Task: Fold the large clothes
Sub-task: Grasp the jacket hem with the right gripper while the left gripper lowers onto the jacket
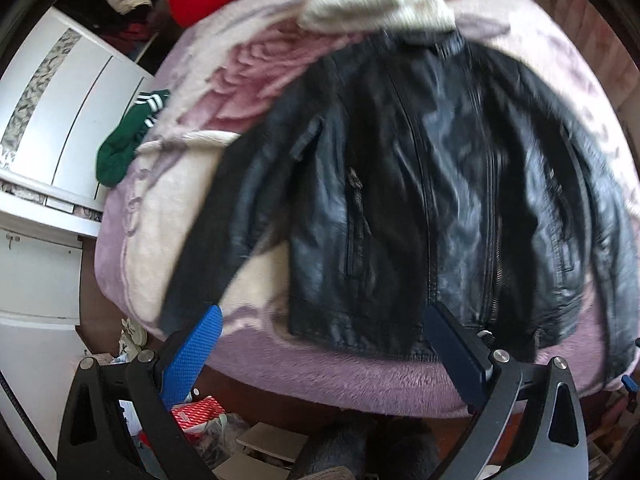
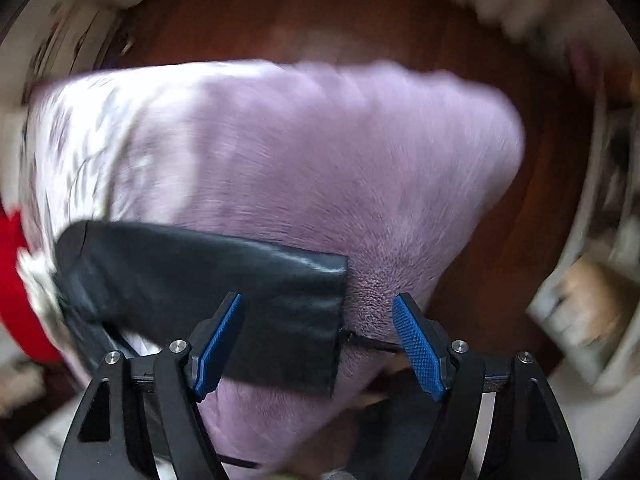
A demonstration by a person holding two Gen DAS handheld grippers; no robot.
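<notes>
A: Where's the jacket?
B: Spread front-up on the pink blanket, collar far, hem nearest.
A: Left gripper?
B: Above the hem, angled down at the bed, jaws wide apart, grasping nothing.
A: Right gripper?
B: Over a sleeve's cuff, jaws spread; the cuff lies between the fingers, ungripped.

White wardrobe at left; bed under fuzzy lilac floral blanket; dark reddish wood floor; daylight.
</notes>
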